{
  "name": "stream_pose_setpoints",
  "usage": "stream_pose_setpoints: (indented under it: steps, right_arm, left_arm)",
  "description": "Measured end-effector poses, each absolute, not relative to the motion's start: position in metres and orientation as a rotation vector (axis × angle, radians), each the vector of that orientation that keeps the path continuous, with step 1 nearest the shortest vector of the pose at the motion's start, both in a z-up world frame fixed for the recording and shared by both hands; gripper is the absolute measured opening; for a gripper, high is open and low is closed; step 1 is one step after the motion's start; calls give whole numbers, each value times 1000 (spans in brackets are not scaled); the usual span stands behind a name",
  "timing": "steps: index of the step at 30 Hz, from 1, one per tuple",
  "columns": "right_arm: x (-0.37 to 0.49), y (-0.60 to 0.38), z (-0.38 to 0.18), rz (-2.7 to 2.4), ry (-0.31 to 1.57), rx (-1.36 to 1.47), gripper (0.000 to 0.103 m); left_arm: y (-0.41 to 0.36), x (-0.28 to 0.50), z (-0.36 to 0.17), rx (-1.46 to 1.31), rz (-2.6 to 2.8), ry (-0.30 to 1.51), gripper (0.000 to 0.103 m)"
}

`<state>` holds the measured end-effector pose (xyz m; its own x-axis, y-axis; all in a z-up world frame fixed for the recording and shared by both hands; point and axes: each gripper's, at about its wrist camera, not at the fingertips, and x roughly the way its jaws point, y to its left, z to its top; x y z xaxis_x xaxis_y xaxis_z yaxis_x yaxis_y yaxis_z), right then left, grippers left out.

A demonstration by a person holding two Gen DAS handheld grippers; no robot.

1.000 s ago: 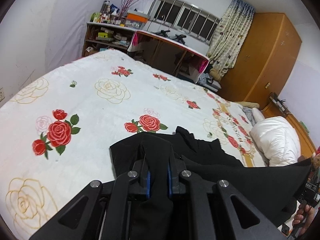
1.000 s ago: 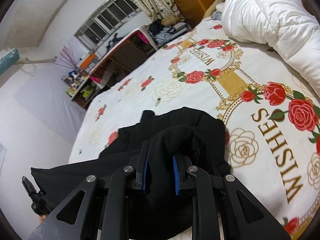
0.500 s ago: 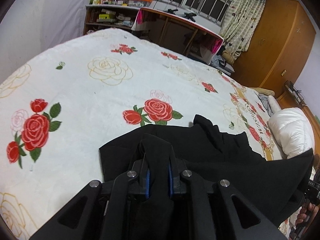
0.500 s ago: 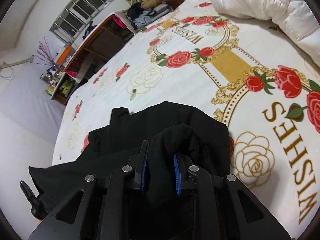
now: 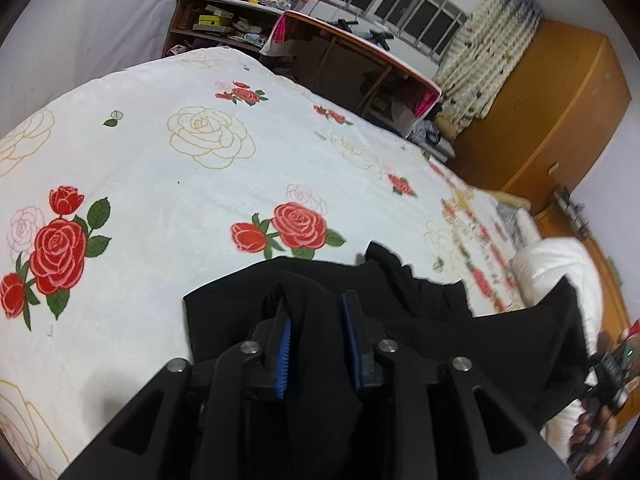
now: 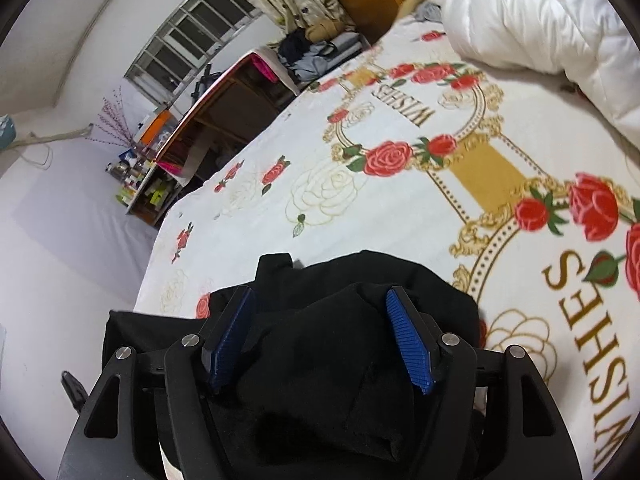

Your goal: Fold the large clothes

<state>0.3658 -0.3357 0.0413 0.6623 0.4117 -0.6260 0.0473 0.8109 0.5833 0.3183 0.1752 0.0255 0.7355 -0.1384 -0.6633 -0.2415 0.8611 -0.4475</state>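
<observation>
A black garment (image 5: 420, 320) lies bunched on the rose-print bedsheet (image 5: 180, 184); it also shows in the right wrist view (image 6: 360, 344). My left gripper (image 5: 316, 312) has its jaws parted a little, with a fold of the black cloth still between the blue pads (image 5: 284, 344). My right gripper (image 6: 320, 304) is wide open over the cloth, blue pads (image 6: 408, 340) well apart, cloth lying loose between them. The other gripper and the hand holding it (image 5: 600, 412) show at the right edge of the left view.
A white duvet (image 6: 540, 16) lies at the head of the bed. A desk (image 5: 360, 64) and cluttered shelf (image 5: 224, 20) stand beyond the bed's far edge, a wooden wardrobe (image 5: 552, 112) to the right. The printed sheet (image 6: 460, 184) stretches ahead.
Both grippers were shut on the black garment; now the right one has opened wide and the left has parted slightly. The cloth has come down onto the bed.
</observation>
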Motion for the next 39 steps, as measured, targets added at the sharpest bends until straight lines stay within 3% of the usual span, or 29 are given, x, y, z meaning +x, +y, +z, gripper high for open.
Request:
stream_pose_setpoints:
  steps: [3, 4, 11, 30, 31, 32, 33, 39]
  right_arm:
    - [361, -339, 49, 228, 786, 609, 68]
    - [360, -342, 52, 234, 767, 619, 68]
    - [356, -344, 63, 244, 697, 613, 69]
    - [424, -337, -31, 216, 925, 498, 69]
    - [428, -335, -35, 219, 941, 491, 68]
    - [431, -333, -37, 212, 949, 477, 53]
    - [434, -329, -39, 192, 963, 445, 20]
    - [431, -336, -4, 183, 831, 457, 14]
  left_arm:
    - [180, 309, 47, -524, 97, 656, 63]
    - [182, 306, 55, -521, 99, 622, 66]
    - [187, 310, 74, -462, 101, 594, 66]
    - [162, 401, -19, -269, 70, 818, 65]
    - [161, 406, -22, -266, 63, 826, 63]
    - [159, 409, -25, -260, 58, 833, 54]
    - [156, 411, -27, -239, 69, 837, 16]
    - [155, 398, 12, -226, 110, 671, 12]
